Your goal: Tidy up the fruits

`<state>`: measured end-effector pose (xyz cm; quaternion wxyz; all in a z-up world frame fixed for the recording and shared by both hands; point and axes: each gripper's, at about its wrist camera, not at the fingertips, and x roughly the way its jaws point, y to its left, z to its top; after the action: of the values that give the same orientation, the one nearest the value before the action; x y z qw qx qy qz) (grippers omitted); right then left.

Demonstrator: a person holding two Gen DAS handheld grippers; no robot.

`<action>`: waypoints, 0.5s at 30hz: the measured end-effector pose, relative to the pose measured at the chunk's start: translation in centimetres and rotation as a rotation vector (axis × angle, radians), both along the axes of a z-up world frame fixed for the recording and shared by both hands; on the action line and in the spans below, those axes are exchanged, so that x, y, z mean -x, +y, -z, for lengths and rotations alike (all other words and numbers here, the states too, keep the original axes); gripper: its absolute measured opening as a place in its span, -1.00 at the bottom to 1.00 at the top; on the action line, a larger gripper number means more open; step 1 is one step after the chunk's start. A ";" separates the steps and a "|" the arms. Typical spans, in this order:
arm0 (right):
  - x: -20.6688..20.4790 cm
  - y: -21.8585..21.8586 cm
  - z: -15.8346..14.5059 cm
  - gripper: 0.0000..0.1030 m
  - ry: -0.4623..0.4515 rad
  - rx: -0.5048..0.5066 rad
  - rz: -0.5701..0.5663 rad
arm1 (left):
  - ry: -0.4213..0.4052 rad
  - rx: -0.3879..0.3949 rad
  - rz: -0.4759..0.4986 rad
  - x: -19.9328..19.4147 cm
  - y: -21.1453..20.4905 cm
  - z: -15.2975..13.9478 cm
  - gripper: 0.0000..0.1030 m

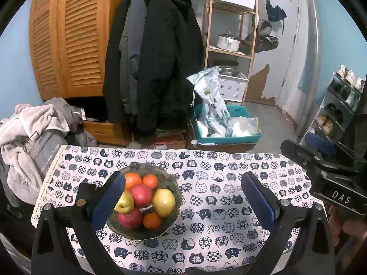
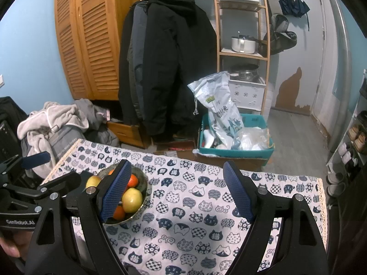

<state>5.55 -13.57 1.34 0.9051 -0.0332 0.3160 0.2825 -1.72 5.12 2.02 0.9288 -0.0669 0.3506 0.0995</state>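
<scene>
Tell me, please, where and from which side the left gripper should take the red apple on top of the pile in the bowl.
Probably from above, closing across the widest part of the top red apple. It sits highest in the bowl, with a pear and oranges close beside it, so a sideways approach would likely bump them. The left gripper is open, wide enough for it.

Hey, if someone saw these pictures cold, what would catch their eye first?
Probably the bowl of red, yellow and orange fruit, sitting left of center on the cat-print tablecloth. Next, the open left gripper with its blue pads, framing the bowl's left side. Behind the table, dark coats hang beside a wooden wardrobe.
</scene>
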 end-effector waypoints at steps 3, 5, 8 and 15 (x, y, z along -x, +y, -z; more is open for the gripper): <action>0.0 0.0 0.0 0.57 0.000 0.000 0.000 | 0.000 0.001 0.001 0.0 0.0 0.0 0.98; 0.0 0.0 0.0 0.57 0.000 0.000 0.000 | 0.000 0.001 0.002 0.0 0.0 0.0 0.98; 0.0 0.0 0.0 0.57 0.000 0.000 0.000 | -0.001 0.002 0.003 -0.1 -0.2 0.0 0.98; 0.0 0.0 0.0 0.57 0.001 0.000 0.000 | -0.001 0.005 0.003 -0.1 -0.5 -0.1 0.98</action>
<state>5.55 -13.59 1.34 0.9049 -0.0332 0.3165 0.2827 -1.65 4.66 2.09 0.9290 -0.0685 0.3505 0.0971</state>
